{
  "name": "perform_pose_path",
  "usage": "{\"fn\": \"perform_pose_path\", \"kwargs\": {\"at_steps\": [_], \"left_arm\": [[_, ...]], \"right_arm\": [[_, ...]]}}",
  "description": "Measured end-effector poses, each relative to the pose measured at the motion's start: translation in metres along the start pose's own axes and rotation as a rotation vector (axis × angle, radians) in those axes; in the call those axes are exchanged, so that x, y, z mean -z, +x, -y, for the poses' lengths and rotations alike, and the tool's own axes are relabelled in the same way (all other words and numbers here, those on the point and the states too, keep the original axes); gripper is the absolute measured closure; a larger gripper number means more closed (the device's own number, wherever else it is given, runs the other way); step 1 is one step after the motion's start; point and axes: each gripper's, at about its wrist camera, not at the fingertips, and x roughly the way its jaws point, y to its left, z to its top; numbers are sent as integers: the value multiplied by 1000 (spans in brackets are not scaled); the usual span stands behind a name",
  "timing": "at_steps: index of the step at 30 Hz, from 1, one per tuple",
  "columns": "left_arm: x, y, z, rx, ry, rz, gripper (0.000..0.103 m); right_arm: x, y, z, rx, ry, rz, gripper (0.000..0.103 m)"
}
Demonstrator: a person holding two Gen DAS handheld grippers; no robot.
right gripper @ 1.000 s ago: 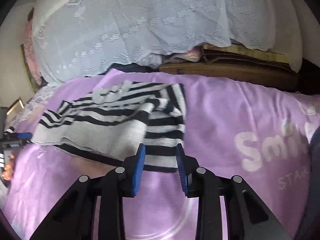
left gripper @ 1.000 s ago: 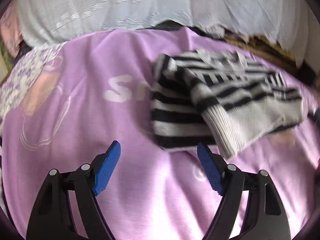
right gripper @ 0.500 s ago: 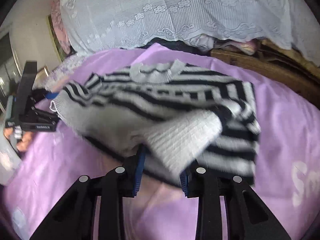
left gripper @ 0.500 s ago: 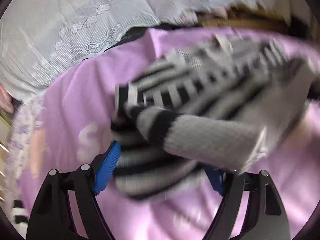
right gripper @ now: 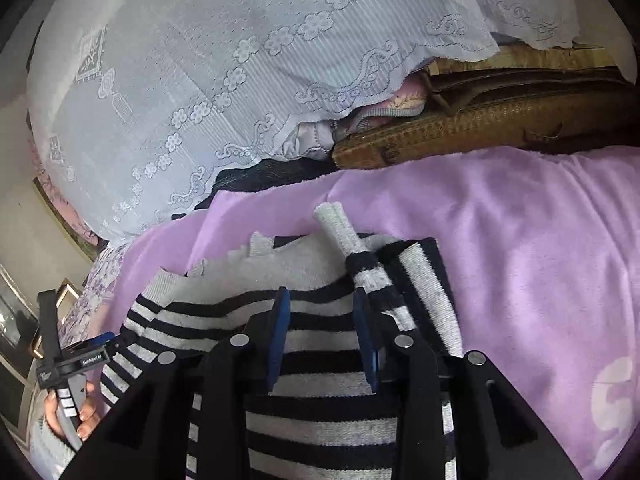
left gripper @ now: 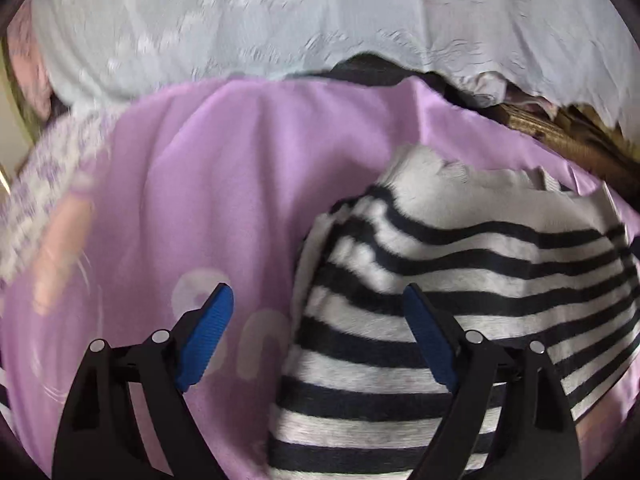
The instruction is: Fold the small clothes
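Lying on the lilac blanket [left gripper: 224, 184]: one small striped sweater [left gripper: 460, 280], black and pale grey knit, part-folded.

Item 1, striped sweater. Body doubled over itself; a ribbed sleeve [right gripper: 360, 256] crosses the upper right corner, its cuff end poking past the edge onto the blanket. Collar side bunched, edges not squared. Judged roughly half done: the sleeve is brought in, but a further fold across the body and a smoothing appear to remain.

Item 2, left gripper [left gripper: 316, 336]. Blue fingers spread wide and opening further; the sweater's left edge lies between them, neither pad visibly pressing it.

Item 3, right gripper [right gripper: 322, 340]. Fingers partly apart, set low over the striped body with cloth between them; whether they pinch it cannot be told.

Item 4, surroundings. White lace cover [right gripper: 200, 80] draped behind, a brown woven case [right gripper: 480, 128] beyond the blanket. The person's hand [right gripper: 76, 412] shows at the left margin of the right wrist view.
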Motion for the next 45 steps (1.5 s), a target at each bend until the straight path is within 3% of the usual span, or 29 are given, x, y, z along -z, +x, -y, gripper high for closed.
{"fn": "perform_pose_path", "kwargs": {"at_steps": [2, 4, 6, 8, 9, 10, 11, 13, 15, 17, 19, 22, 23, 25, 26, 28, 29, 31, 34, 36, 38, 42, 45], "left_arm": [[-7, -10, 8, -11, 20, 55, 14], [-15, -10, 14, 28, 11, 76, 7], [-21, 1, 20, 30, -1, 49, 5], [-22, 38, 25, -49, -11, -47, 5], [-18, 57, 24, -86, -30, -97, 4], [-14, 77, 14, -34, -100, -147, 4], [-14, 77, 5, 5, -159, -129, 4], [-15, 76, -2, 32, -194, -112, 4], [-12, 71, -1, 14, -178, -82, 4], [-5, 58, -1, -11, -180, -45, 5], [-4, 36, 2, 57, -180, 9, 5], [-8, 9, 19, 171, -149, 65, 5], [-8, 4, 31, 183, -118, 73, 5], [-7, 5, 58, 163, -26, 59, 5], [-4, 13, 71, 125, 20, 38, 5], [8, 40, 88, 32, 81, -28, 4], [11, 46, 89, 28, 77, -18, 4], [8, 43, 86, 38, 68, -8, 4], [10, 40, 83, 42, 62, 5, 4], [15, 34, 86, 29, 69, 20, 4], [20, 26, 87, 19, 67, 47, 4], [24, -7, 71, -21, 5, 172, 4], [22, -22, 38, -31, -103, 215, 4]], "right_arm": [[-7, 6, 5, -28, 38, 17, 69], [-9, 10, 5, -73, 66, 17, 69], [-9, 20, 2, -116, 86, 7, 69], [-8, 43, 10, -95, 142, -37, 67], [-6, 49, 18, -58, 170, -42, 71], [-1, 59, 35, -59, 218, -28, 79], [4, 60, 47, -73, 256, -11, 102], [7, 58, 71, -177, 395, -5, 103], [5, 54, 70, -179, 369, -6, 103], [7, 47, 59, -123, 306, 4, 102], [7, 32, 35, -69, 209, 38, 96], [7, 18, -4, -128, 82, 64, 96], [9, 17, -21, -162, 42, 54, 93], [17, 22, -45, -186, -28, 19, 66], [25, 33, -55, -159, -79, -15, 54], [36, 55, -57, -91, -112, -88, 54], [42, 70, -50, -87, -94, -137, 53], [36, 68, -43, -153, -47, -140, 49], [42, 68, -45, -182, -77, -129, 34], [45, 68, -56, -187, -136, -134, 15], [47, 69, -65, -187, -180, -137, 5], [49, 59, -68, -137, -191, -86, 5], [53, 26, -67, -103, -186, 66, 5]]}}
